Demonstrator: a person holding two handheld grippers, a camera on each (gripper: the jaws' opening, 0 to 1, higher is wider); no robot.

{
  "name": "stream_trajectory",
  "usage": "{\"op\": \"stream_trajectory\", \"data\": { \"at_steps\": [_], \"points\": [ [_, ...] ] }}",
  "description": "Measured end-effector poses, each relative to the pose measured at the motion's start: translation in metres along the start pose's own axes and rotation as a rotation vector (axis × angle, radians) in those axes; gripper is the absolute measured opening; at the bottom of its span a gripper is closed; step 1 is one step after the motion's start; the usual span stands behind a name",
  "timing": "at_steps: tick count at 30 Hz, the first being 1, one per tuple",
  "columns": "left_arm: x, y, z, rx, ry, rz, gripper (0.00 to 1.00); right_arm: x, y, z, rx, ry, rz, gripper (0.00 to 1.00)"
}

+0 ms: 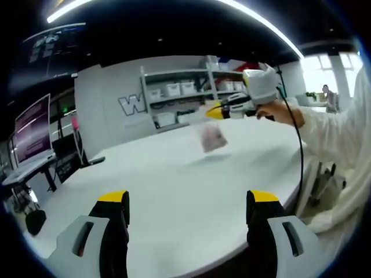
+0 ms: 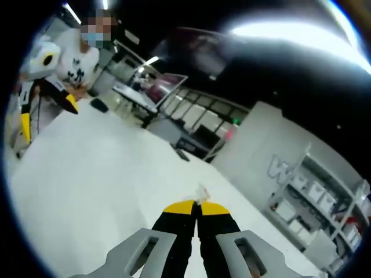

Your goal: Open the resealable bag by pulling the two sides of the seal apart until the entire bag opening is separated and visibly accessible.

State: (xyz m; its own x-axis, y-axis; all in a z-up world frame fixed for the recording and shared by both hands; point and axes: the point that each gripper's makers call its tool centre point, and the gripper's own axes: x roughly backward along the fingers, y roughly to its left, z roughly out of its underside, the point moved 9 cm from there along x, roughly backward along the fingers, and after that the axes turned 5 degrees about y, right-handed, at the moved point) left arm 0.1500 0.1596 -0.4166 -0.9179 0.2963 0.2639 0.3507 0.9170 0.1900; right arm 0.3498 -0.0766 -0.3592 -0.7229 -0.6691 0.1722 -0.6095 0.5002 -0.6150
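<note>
Small clear resealable bag (image 1: 213, 138) hangs above the round white table (image 1: 174, 191).
Right gripper (image 1: 215, 112), at one o'clock, grasps its top edge; left gripper (image 1: 190, 204) released, jaws apart.

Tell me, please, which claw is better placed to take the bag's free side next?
Left, probably. The right claw is shut on the bag, holding it above the table. The left claw is open, holds nothing, and faces the hanging bag, so it could close in on the other side.

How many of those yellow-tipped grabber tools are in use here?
2. The left gripper is open over the white table. The right gripper dangles the resealable bag above it.
</note>
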Motion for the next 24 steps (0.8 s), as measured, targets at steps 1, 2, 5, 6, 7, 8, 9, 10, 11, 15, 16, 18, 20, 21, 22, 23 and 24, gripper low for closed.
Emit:
{"op": "stream_trajectory", "data": {
  "at_steps": [1, 2, 5, 6, 7, 8, 9, 10, 11, 15, 16, 18, 20, 21, 22, 23, 24],
  "points": [
    [0.0, 0.0, 0.0, 0.0, 0.001, 0.0, 0.82, 0.0, 0.001, 0.001, -0.001, 0.001, -0.002, 0.0],
    [0.0, 0.0, 0.001, -0.001, 0.001, 0.0, 0.82, 0.001, 0.002, 0.002, -0.003, 0.002, -0.005, 0.0],
    [-0.001, 0.0, 0.001, 0.0, 0.004, 0.001, 0.82, 0.003, 0.006, 0.005, -0.004, 0.004, -0.011, 0.0],
    [-0.001, 0.0, 0.001, 0.0, 0.004, 0.001, 0.82, 0.004, 0.007, 0.005, -0.002, 0.005, -0.013, 0.0],
    [-0.001, 0.0, 0.001, -0.001, 0.003, 0.001, 0.82, 0.004, 0.007, 0.006, -0.002, 0.005, -0.014, 0.0],
    [-0.001, 0.0, 0.001, 0.0, 0.003, 0.002, 0.82, 0.005, 0.007, 0.006, -0.002, 0.005, -0.016, 0.0],
    [-0.001, 0.0, 0.001, 0.0, 0.003, 0.003, 0.82, 0.006, 0.008, 0.007, -0.004, 0.002, -0.017, 0.0],
    [-0.001, 0.0, 0.001, 0.0, 0.003, 0.003, 0.82, 0.008, 0.009, 0.006, -0.006, -0.002, -0.018, 0.0],
    [-0.002, 0.0, 0.002, 0.0, 0.004, 0.002, 0.82, 0.009, 0.01, 0.006, -0.008, -0.004, -0.02, 0.0],
    [-0.002, -0.001, 0.003, 0.001, 0.009, 0.002, 0.82, 0.014, 0.015, 0.006, -0.005, -0.012, -0.024, 0.0],
    [-0.003, -0.001, 0.003, 0.001, 0.009, 0.003, 0.82, 0.015, 0.015, 0.006, -0.006, -0.013, -0.026, 0.0],
    [-0.003, -0.002, 0.003, 0.001, 0.009, 0.006, 0.82, 0.017, 0.017, 0.006, -0.005, -0.017, -0.028, 0.0],
    [-0.003, -0.002, 0.004, 0.001, 0.01, 0.006, 0.82, 0.019, 0.019, 0.007, -0.009, -0.021, -0.032, 0.0],
    [-0.003, -0.002, 0.004, 0.002, 0.011, 0.006, 0.82, 0.02, 0.019, 0.007, -0.012, -0.023, -0.034, 0.0],
    [-0.003, -0.002, 0.004, 0.002, 0.011, 0.006, 0.82, 0.022, 0.02, 0.008, -0.014, -0.025, -0.036, 0.0],
    [-0.003, -0.002, 0.005, 0.003, 0.013, 0.006, 0.82, 0.023, 0.021, 0.008, -0.016, -0.026, -0.038, 0.0],
    [-0.003, -0.002, 0.005, 0.002, 0.014, 0.006, 0.82, 0.025, 0.022, 0.008, -0.017, -0.028, -0.04, 0.0]
  ]
}}
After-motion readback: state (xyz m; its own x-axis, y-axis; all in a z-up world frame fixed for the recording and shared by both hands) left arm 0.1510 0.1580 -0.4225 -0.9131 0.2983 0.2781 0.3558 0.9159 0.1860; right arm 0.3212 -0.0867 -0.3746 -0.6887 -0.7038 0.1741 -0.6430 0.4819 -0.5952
